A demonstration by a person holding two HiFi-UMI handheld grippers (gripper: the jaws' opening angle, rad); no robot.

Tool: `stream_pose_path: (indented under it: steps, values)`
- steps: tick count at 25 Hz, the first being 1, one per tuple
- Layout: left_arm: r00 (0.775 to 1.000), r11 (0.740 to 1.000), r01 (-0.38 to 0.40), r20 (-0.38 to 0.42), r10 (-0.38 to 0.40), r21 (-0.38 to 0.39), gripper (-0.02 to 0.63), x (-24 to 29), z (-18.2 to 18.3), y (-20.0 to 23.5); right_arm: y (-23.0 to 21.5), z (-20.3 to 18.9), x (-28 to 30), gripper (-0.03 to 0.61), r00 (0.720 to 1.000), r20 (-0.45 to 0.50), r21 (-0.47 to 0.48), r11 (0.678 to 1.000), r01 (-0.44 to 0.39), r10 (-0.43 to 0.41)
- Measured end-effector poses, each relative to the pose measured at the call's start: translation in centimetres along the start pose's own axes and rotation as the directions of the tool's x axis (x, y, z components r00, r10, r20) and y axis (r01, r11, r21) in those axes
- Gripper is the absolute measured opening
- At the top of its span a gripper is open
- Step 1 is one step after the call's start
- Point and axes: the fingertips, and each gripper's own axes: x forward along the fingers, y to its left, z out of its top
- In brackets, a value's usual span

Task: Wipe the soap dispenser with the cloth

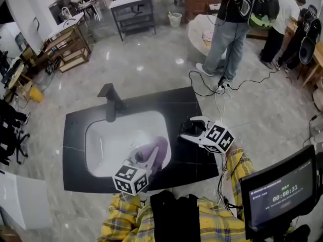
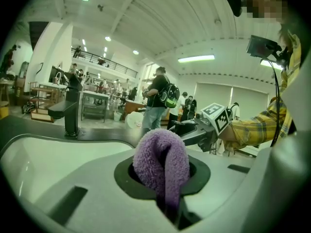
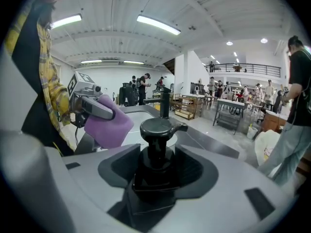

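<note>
Purple cloth pinched in my left gripper, over the sink. My right gripper clamps soap dispenser beside sink, steady for wiping.

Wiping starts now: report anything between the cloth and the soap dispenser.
Nothing visible does. The purple cloth in the left claw and the soap dispenser in the right claw face each other across open air.
</note>
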Motion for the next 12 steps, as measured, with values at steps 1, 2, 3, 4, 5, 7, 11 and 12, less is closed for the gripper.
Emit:
stream_pose_path:
  steps: [1, 2, 3, 4, 5, 7, 11, 12]
  values:
    - [1.0, 1.0, 0.001, 0.0, -0.001, -0.003, 0.043, 0.0, 0.0, 0.2, 0.0, 0.0, 0.2, 0.213, 1.0, -0.002, 0.008, 1.0, -0.002, 0.002]
    - [1.0, 1.0, 0.003, 0.001, -0.003, -0.007, 0.043, 0.1, 0.0, 0.3, 0.0, 0.0, 0.3, 0.213, 1.0, -0.001, 0.018, 1.0, 0.002, -0.002]
    - [1.0, 1.0, 0.005, 0.003, -0.005, -0.01, 0.043, 0.3, 0.1, 0.3, -0.2, 0.0, 0.4, 0.213, 1.0, 0.001, 0.029, 1.0, 0.011, -0.011]
    - [1.0, 1.0, 0.008, 0.003, -0.008, -0.012, 0.043, 0.5, 0.2, 0.3, -0.4, 0.0, 0.4, 0.213, 1.0, 0.003, 0.04, 0.999, 0.024, -0.024]
    - [1.0, 1.0, 0.01, 0.004, -0.01, -0.012, 0.043, 0.8, 0.3, 0.3, -0.6, 0.0, 0.4, 0.212, 0.999, 0.006, 0.05, 0.998, 0.042, -0.042]
    - [1.0, 1.0, 0.015, 0.003, -0.015, -0.011, 0.043, 1.2, 0.4, 0.1, -1.0, 0.1, 0.4, 0.212, 0.996, 0.016, 0.077, 0.993, 0.087, -0.088]
    - [0.999, 0.999, 0.036, -0.003, -0.036, -0.006, 0.043, 1.8, 0.2, -0.4, -1.5, -0.1, 0.3, 0.212, 0.977, 0.036, 0.146, 0.969, 0.201, -0.208]
    - [0.999, 0.999, 0.04, -0.005, -0.04, -0.003, 0.043, 2.0, 0.2, -0.5, -1.7, -0.1, 0.2, 0.212, 0.97, 0.037, 0.164, 0.959, 0.23, -0.239]
